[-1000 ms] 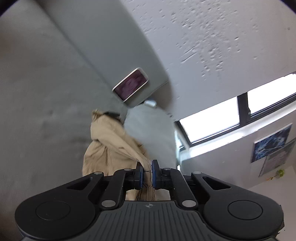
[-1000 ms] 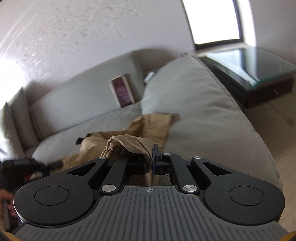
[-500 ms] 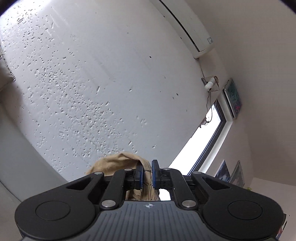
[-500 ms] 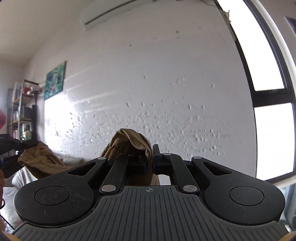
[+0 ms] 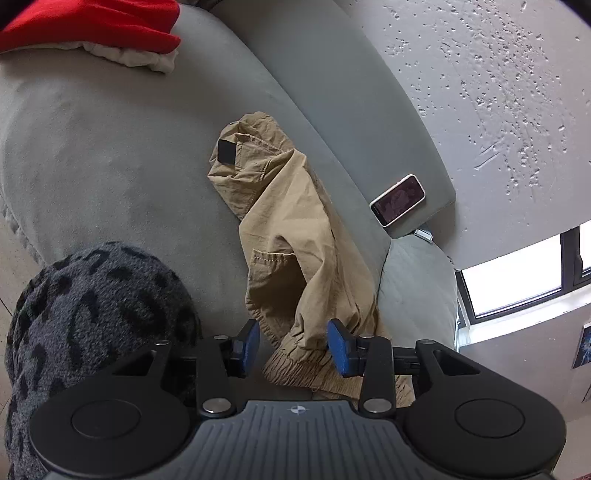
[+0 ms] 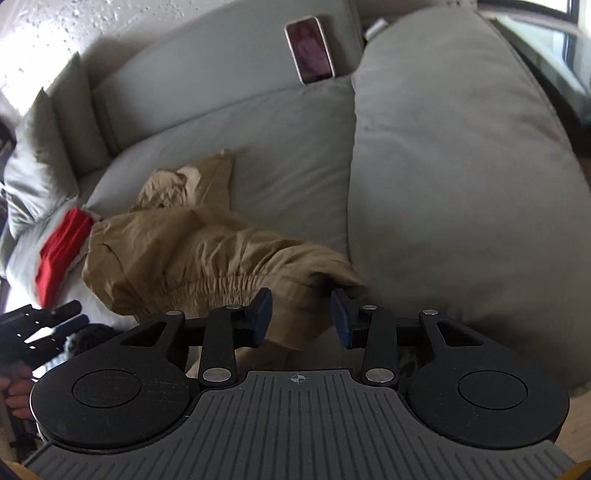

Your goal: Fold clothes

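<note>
Trousers (image 5: pixel 295 236): rumpled on sofa (image 5: pixel 110 147) — long axis runs away from left claw (image 5: pixel 293 345)
Claws: both agape, empty — cuff seemingly between right claw (image 6: pixel 301 317) pads

A grey sofa (image 6: pixel 443 155) carries crumpled tan trousers (image 6: pixel 192 251), a red garment (image 6: pixel 61 247) at nine o'clock and a phone (image 6: pixel 309 50) at twelve.

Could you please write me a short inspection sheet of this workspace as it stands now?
Surface: grey sofa, seat cushions mostly bare.
Job's things: tan trousers lying crumpled on the seat, unfolded.
Clutter: phone propped against the backrest; red cloth at the far end.
Grippers: left gripper and right gripper both open, straddling the elastic waistband.
Cables: nothing seen.
Surroundings: textured wall, window.
</note>
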Tool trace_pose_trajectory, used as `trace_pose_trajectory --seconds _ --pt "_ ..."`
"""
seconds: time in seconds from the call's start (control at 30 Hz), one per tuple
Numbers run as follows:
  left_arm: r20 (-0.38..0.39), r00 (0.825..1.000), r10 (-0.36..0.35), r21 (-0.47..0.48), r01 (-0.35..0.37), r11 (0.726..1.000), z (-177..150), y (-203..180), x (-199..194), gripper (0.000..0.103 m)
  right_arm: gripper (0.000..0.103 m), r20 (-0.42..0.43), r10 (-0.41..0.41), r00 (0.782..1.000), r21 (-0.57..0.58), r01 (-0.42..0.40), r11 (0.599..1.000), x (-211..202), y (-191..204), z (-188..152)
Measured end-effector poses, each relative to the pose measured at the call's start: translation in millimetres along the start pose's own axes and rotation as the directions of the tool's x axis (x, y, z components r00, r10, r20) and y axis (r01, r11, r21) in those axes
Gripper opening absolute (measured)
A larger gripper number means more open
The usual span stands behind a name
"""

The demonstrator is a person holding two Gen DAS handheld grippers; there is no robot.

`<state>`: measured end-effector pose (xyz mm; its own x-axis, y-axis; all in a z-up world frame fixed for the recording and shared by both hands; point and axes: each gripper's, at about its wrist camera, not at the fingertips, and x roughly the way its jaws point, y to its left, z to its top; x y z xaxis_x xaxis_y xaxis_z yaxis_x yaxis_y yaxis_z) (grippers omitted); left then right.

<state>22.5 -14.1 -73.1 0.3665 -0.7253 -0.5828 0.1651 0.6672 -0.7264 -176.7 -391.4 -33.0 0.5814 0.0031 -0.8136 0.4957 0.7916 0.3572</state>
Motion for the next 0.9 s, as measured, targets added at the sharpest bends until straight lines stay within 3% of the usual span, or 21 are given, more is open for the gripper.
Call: trace_pose_trajectory --seconds 0.13,0.23,0.3,0.4,0.53,0.67,0.73,0.8,0.9 --pt "-0.005 1.000 -0.007 -0.010 0.007 1.000 -3 5 3 0.044 0.069 -0.033 0.011 0.999 0.068 -0.009 0.998 -11 -19 -20" --pt "-0.008 1.000 -0.012 -0.018 0.012 1.000 -5 9 6 0.060 0.073 -0.082 0.053 0.995 0.094 -0.045 0.995 -22 -26 -35" --pt "-0.009 1.000 -0.017 0.002 0.017 1.000 -7 5 9 0.070 0.073 -0.066 0.064 0.996 0.094 -0.058 0.994 -34 -28 -37" --pt "-0.016 0.999 -0.030 0.042 0.031 0.999 -12 0 12 0.074 0.078 0.021 0.126 0.992 0.187 -0.127 0.974 -46 -38 -40" --pt "-0.038 0.998 -0.050 0.100 0.054 0.994 -17 -8 21 0.076 0.078 0.126 0.233 0.964 0.400 -0.264 0.878 -36 -62 -43" --pt "-0.055 0.998 -0.038 0.164 0.046 0.985 -18 -16 41 0.077 0.078 0.157 0.257 0.954 0.535 -0.301 0.789 -13 -80 -41" --pt "-0.067 0.997 -0.032 0.189 0.044 0.981 -18 -20 52 0.077 0.078 0.155 0.245 0.957 0.556 -0.289 0.779 -3 -83 -38" --pt "-0.077 0.997 -0.024 0.215 0.040 0.976 -18 -24 63 0.077 0.076 0.137 0.234 0.962 0.544 -0.271 0.794 6 -81 -32" --pt "-0.081 0.997 -0.007 0.264 0.028 0.964 -20 -30 79 0.077 0.061 0.095 0.226 0.969 0.507 -0.243 0.827 22 -77 -25"
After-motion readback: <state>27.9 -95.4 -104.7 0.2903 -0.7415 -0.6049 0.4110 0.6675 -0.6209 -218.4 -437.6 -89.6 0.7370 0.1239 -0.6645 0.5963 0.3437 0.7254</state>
